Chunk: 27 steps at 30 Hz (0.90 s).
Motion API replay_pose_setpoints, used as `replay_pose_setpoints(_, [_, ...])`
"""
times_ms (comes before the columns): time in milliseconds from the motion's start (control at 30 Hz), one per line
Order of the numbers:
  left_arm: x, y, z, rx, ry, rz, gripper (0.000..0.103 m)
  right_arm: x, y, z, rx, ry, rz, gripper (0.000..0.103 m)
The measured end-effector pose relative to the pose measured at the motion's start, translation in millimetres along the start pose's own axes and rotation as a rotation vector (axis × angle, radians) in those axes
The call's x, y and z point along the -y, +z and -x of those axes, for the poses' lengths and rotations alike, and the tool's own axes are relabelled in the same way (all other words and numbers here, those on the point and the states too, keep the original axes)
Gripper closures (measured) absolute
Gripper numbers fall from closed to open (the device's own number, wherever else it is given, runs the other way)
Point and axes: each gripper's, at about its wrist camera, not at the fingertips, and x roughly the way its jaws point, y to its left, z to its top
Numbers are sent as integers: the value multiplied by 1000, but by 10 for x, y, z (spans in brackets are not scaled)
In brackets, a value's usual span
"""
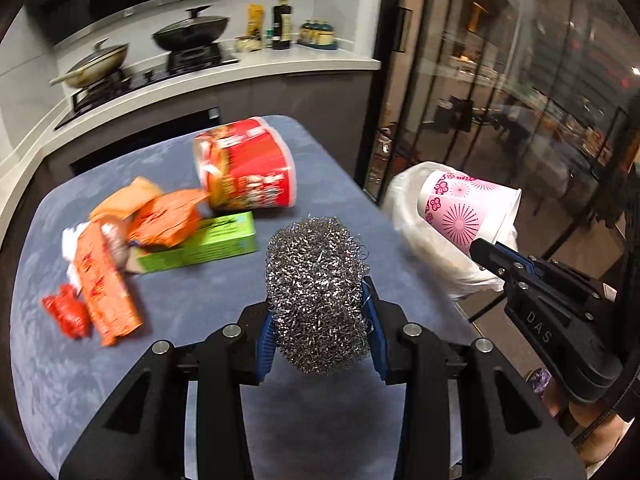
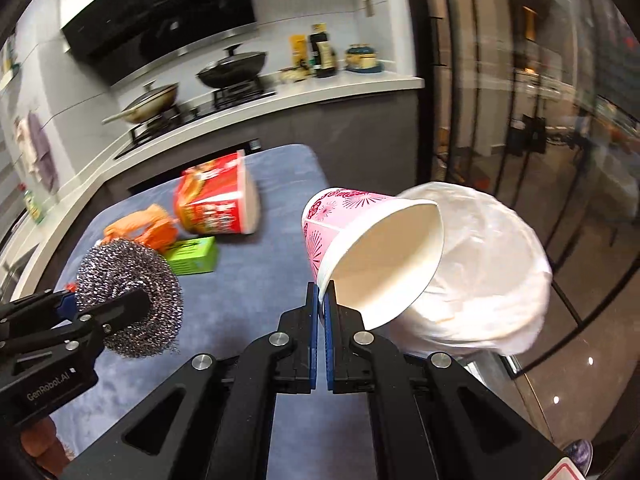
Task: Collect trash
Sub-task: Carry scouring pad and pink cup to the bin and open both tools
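Left gripper point(image 1: 320, 320): clamped on a steel-wool scourer point(image 1: 318, 292), blue pads pressing its two sides, held above the near part of the table.
Right gripper point(image 2: 322, 300): jaws pinched tight on the rim of a pink paper cup point(image 2: 360, 248); the cup is tipped on its side, its empty white inside facing the camera.
Cup position: off the table's right edge, in front of and over the white bag point(image 2: 488, 264).
White bag: lines a container just beside the table's right edge, mouth open; what lies inside cannot be told.
Table point(image 1: 200, 292): covered in blue-grey cloth.
Trash on the table: a red instant-noodle tub point(image 1: 248, 164) lying on its side toward the far end; a green box point(image 1: 204, 244) just in front of it; orange wrappers point(image 1: 160, 216) overlapping the box's left end; a long orange packet point(image 1: 104, 284) and a small red wrapper point(image 1: 66, 312) near the left edge.
Background: stove with two lidded pans point(image 1: 190, 28), bottles point(image 1: 282, 20) on the white counter, glass doors at right.
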Motion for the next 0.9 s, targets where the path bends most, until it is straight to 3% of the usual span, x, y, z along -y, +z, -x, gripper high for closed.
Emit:
replay_pose_setpoints(467, [827,396,-483,-6,-115,-124,66,920,64,-86,8,-151,-111,100])
replay_pose_setpoints(900, [1381,720,-1036,-26,-208,-172,66,1354,120,-374,-25,-183,-167,100])
